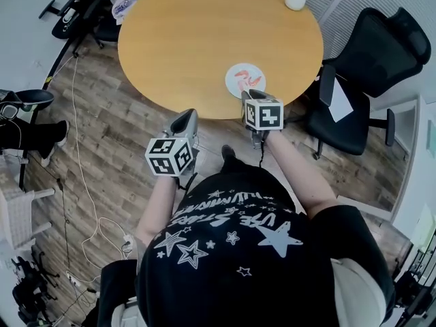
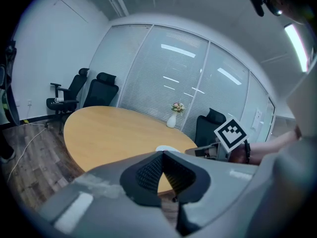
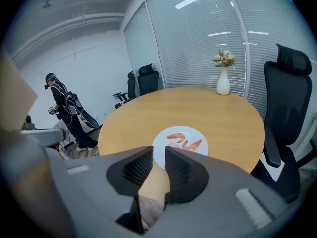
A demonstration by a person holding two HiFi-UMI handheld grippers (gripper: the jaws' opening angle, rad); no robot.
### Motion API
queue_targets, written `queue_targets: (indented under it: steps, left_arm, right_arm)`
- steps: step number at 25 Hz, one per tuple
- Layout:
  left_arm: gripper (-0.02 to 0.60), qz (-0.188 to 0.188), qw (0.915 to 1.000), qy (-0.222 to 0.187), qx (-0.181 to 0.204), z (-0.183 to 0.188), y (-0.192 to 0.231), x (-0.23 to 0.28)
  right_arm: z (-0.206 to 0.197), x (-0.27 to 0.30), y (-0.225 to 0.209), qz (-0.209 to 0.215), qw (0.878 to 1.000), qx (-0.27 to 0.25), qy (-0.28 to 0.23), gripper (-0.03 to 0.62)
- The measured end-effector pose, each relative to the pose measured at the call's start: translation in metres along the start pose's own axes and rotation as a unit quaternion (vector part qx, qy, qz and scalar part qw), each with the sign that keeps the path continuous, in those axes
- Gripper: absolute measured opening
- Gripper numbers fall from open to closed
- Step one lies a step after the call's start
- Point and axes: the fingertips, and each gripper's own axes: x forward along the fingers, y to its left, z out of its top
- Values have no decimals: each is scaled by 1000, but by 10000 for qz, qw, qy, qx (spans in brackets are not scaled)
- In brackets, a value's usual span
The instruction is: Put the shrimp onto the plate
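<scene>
Several shrimp (image 3: 176,136) lie on the white plate (image 3: 190,130), in the centre of the right gripper view, near the table's (image 1: 204,39) lower edge. No shrimp shows elsewhere, so little seems left to do. The right gripper (image 3: 158,149) has its jaws apart and empty. The left gripper (image 2: 163,155) is closed on nothing.

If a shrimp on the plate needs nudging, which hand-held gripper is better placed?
Right. The right hand-held gripper points straight at the plate holding the shrimp, jaws apart and empty; the left hand-held gripper is farther away, jaws together.
</scene>
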Motion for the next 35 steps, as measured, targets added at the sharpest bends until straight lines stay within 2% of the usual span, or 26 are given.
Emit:
queue_targets:
  steps: [10, 14, 23, 30, 35]
  left_arm:
    - [2, 101, 9999, -1, -85, -36, -10, -62]
    - [2, 27, 10000, 5, -67, -50, -15, -84]
    - [2, -244, 9996, 119, -96, -82, -26, -125]
    - [2, -272, 9995, 41, -165, -86, -32, -143]
    - [2, -166, 9996, -31, -220, -88, -27, -148]
  right_arm:
    - [-42, -42, 26, -45, 10000, -50, -31, 31]
    - [-57, -60, 42, -67, 9998, -64, -148, 2]
    - [-98, -106, 69, -188, 9993, -105, -315, 2]
    - [-99, -122, 75, -131, 9990, -239, -363, 2]
    - [-96, -120, 96, 66, 9983, -441, -388, 0]
